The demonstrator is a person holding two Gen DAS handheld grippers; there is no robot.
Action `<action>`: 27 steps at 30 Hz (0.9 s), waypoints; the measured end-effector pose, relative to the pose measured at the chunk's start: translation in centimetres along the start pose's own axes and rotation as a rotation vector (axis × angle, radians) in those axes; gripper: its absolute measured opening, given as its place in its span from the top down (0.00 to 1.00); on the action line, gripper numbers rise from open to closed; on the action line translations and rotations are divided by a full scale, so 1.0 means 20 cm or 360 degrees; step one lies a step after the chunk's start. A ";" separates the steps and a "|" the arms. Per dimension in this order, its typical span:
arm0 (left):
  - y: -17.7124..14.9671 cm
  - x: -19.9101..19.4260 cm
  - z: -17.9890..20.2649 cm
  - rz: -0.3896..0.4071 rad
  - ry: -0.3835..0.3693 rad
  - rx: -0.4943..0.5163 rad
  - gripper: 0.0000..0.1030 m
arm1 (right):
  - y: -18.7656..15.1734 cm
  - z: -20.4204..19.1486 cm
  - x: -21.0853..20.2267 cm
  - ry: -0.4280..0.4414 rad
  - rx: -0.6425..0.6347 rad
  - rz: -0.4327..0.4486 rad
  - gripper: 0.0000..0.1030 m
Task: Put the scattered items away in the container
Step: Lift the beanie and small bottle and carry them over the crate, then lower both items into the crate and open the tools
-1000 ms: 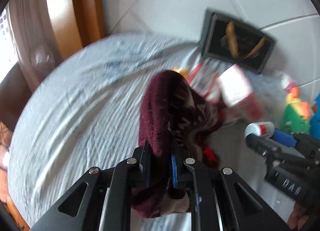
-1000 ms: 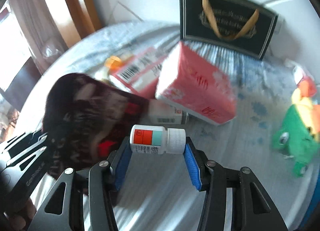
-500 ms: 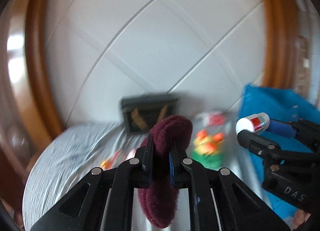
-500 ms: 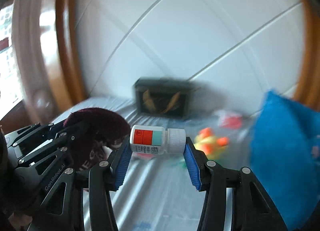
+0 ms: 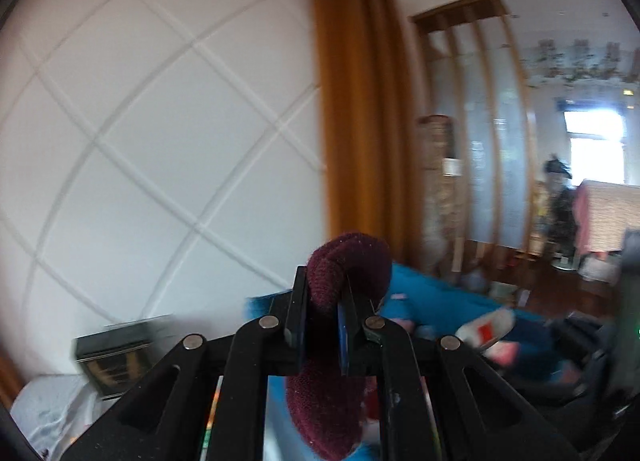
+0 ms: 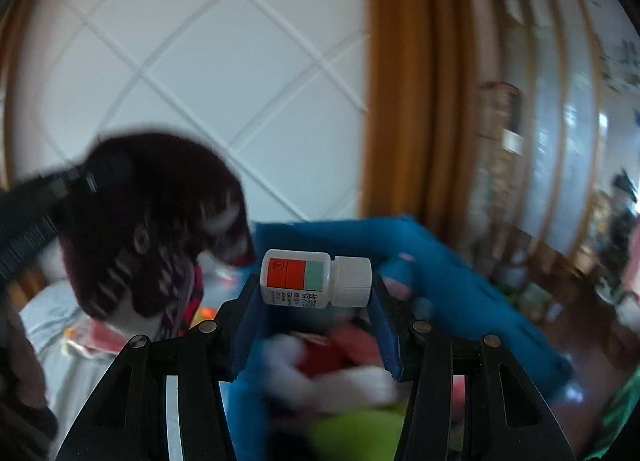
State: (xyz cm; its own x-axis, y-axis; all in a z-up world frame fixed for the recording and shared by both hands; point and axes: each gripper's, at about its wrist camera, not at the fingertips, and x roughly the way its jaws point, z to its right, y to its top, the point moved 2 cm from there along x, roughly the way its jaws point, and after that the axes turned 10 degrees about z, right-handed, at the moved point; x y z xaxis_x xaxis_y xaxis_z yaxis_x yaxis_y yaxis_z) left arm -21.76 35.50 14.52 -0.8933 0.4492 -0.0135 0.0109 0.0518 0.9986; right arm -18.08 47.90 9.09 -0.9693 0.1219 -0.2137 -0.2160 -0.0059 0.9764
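Blurred red-white items in blue container (image 6: 460, 285)

A white wall panel (image 5: 152, 133) crossed by raised diagonal lines fills the left of both views, with an orange-brown wooden frame (image 5: 352, 101) upright along its right edge. Beyond the frame stands a screen of frosted panes (image 5: 484, 133) between wooden slats (too blurred for detail). Farther right, a bright window (image 5: 596, 149) glows in the room behind, above dark wooden flooring (image 5: 560, 285) strewn with indistinct clutter
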 end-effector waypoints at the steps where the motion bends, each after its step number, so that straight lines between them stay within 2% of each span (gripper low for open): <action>1: -0.02 0.04 0.07 -0.0028 -0.0045 0.0000 0.89 | -0.03 0.08 0.00 -0.0039 0.0016 -0.0027 0.51; 4: -0.15 0.17 0.26 -0.0203 -0.0149 0.0023 0.89 | -0.13 0.31 0.03 -0.0127 0.0058 -0.0123 0.51; 6: -0.29 0.25 0.35 -0.0371 -0.0203 0.0023 0.89 | -0.21 0.42 0.06 -0.0160 0.0085 -0.0186 0.51; 8: -0.39 0.28 0.38 -0.0456 -0.0190 0.0041 0.89 | -0.30 0.51 0.09 -0.0195 0.0091 -0.0261 0.51; 13: -0.51 0.29 0.45 -0.0555 -0.0181 0.0131 0.89 | -0.49 0.62 0.17 -0.0191 0.0112 -0.0390 0.51; 20: -0.64 0.27 0.46 -0.0657 -0.0118 0.0177 0.88 | -0.63 0.65 0.23 -0.0147 0.0092 -0.0482 0.51; 22: -0.66 0.27 0.46 -0.0667 -0.0094 0.0186 0.83 | -0.65 0.65 0.25 -0.0143 0.0083 -0.0502 0.51; 23: -0.66 0.26 0.46 -0.0670 -0.0082 0.0183 0.76 | -0.66 0.65 0.25 -0.0142 0.0075 -0.0511 0.51; 24: -0.66 0.25 0.46 -0.0674 -0.0076 0.0180 0.62 | -0.67 0.64 0.26 -0.0141 0.0074 -0.0514 0.51; 26: -0.67 0.24 0.45 -0.0674 -0.0067 0.0175 0.41 | -0.68 0.65 0.27 -0.0139 0.0078 -0.0521 0.50; 27: -0.67 0.23 0.45 -0.0665 -0.0065 0.0174 0.40 | -0.69 0.65 0.27 -0.0140 0.0079 -0.0523 0.50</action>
State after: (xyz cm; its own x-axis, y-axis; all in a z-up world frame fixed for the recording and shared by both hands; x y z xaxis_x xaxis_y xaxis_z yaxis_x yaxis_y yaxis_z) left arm -21.96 45.00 0.69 -0.8126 0.4042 -0.4199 -0.2986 0.3300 0.8955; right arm -18.81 61.44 -5.08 -0.8344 0.1943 -0.5158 -0.5071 0.0961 0.8565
